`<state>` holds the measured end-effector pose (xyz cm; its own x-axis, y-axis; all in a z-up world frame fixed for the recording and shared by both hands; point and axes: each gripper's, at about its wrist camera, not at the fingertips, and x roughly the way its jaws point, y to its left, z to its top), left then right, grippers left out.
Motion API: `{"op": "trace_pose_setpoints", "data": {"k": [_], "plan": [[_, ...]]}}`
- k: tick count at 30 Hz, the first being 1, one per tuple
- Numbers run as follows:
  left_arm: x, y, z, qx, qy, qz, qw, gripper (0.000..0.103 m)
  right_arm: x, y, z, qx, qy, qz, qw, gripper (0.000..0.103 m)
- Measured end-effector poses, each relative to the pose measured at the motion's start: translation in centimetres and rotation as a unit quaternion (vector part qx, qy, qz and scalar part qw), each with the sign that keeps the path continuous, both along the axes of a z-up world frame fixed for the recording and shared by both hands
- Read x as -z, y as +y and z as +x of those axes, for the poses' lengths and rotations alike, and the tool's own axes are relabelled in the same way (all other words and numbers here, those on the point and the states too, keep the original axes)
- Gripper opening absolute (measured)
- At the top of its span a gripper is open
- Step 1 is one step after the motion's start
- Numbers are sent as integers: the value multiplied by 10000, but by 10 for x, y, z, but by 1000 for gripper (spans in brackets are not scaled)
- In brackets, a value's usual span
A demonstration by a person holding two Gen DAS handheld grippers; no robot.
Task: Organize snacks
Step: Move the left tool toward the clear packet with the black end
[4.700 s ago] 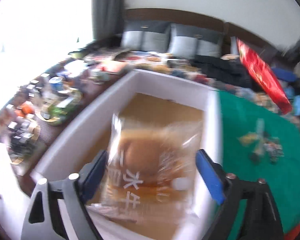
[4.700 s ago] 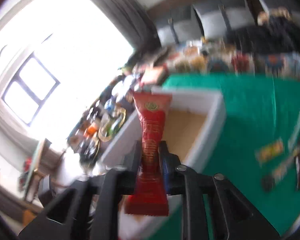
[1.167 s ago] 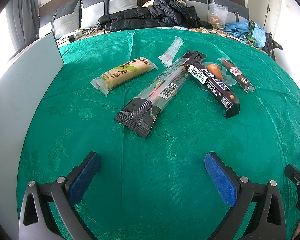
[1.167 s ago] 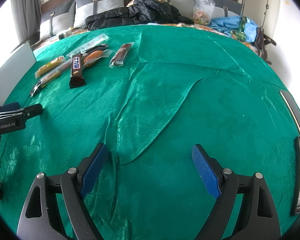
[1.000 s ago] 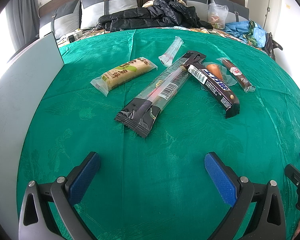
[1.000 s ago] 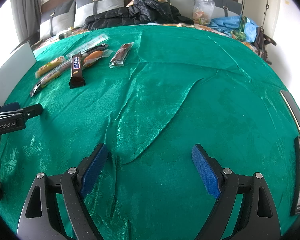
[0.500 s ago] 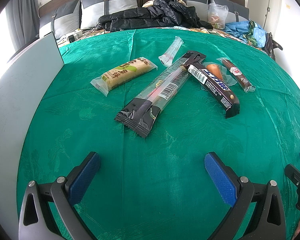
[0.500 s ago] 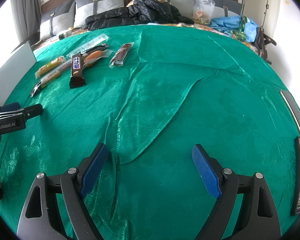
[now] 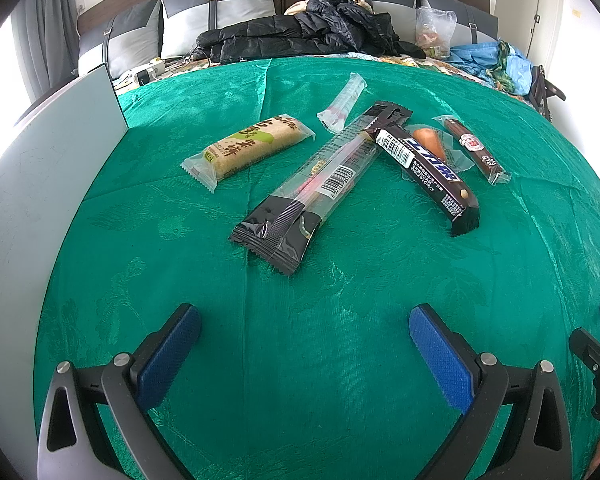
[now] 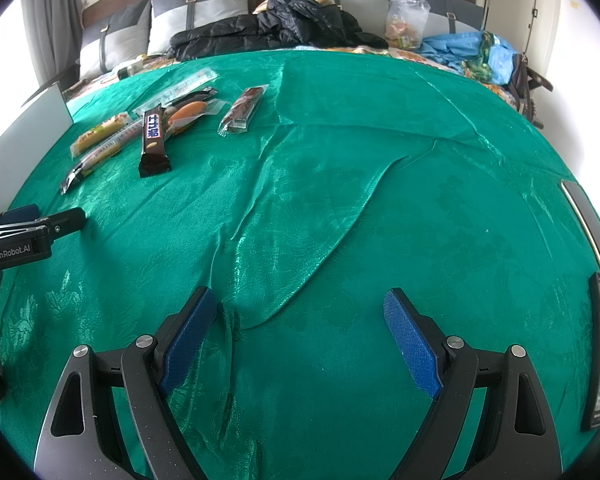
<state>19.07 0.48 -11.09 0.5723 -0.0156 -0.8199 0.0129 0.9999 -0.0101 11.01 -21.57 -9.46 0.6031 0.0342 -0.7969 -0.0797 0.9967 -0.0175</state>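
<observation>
Green damask cloth [image 9: 340,360] fills the space under both my claws. My left gripper [image 9: 305,330] stands spread wide with nothing between its blue pads [image 9: 168,354], low over bare fabric. My right gripper [image 10: 300,316] is spread just the same, holding nothing, and its left pad sits at the foot of a long fold in the cloth. The left tool's tip also shows at the left edge of the right view.

Ahead of my left claw lie the snacks, all flat on the cloth. Nearest is a long clear stick pack with black ends [image 9: 320,184], running diagonally away to the right. Left of it lies a beige rice cake bar [image 9: 248,146] in clear wrap. Right of it is a dark chocolate bar [image 9: 428,168], whose far end touches the long pack's far end. Tucked just beside the chocolate is an orange sausage pack [image 9: 432,142], and past that a thin brown stick snack [image 9: 474,148]. Farthest is a small clear tube pack [image 9: 342,102].

At my left rises the white box wall [image 9: 40,184]. Beyond the cloth lie a black jacket [image 9: 308,30], grey pillows [image 9: 216,18] and a blue bag [image 10: 476,54].
</observation>
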Motion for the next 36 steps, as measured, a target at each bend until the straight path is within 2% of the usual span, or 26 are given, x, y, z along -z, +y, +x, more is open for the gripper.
{"op": "trace_pose_setpoints", "data": {"k": [23,27,33,36], "plan": [[0,1,-1,60,16,6,10000,103,0,-1,0,-5,-4,2,10000,88],[-1,1,-3,234,162,18,9996,103,0,0,0,-5,-4,2,10000,88],[-6,3,-3,472,822,12,9955,103,0,0,0,-4,-5,3,10000,88],[-11,6,-14,538,805,-141,9952,103,0,0,0,-4,-5,4,10000,88]]}}
